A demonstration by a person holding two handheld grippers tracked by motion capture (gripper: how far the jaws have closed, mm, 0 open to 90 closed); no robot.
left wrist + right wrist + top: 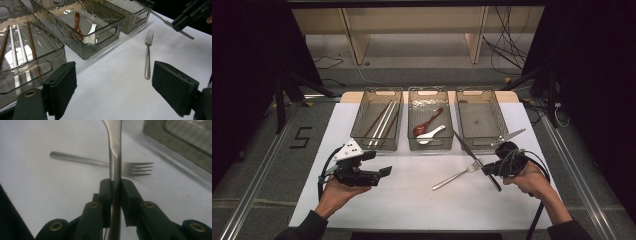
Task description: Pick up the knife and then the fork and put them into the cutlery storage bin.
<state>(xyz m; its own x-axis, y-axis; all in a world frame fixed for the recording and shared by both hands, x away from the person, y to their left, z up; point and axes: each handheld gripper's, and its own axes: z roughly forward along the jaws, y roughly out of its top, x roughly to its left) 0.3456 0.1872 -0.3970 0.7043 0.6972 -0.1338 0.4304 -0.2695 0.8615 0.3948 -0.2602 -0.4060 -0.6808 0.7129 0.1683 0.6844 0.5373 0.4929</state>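
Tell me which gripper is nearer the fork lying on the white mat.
Right. The right gripper, shut on a knife, hovers just beside the fork at its tine end. The left gripper, fingers open, sits farther off, across bare mat on the handle side.

Open white table lies between the two hands, crossed only by the fork lying flat near the right, while three clear bins standing side by side wall off the far edge.

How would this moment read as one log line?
right tongs: shut on steel table knife | left tongs: open | steel fork: lying on white table
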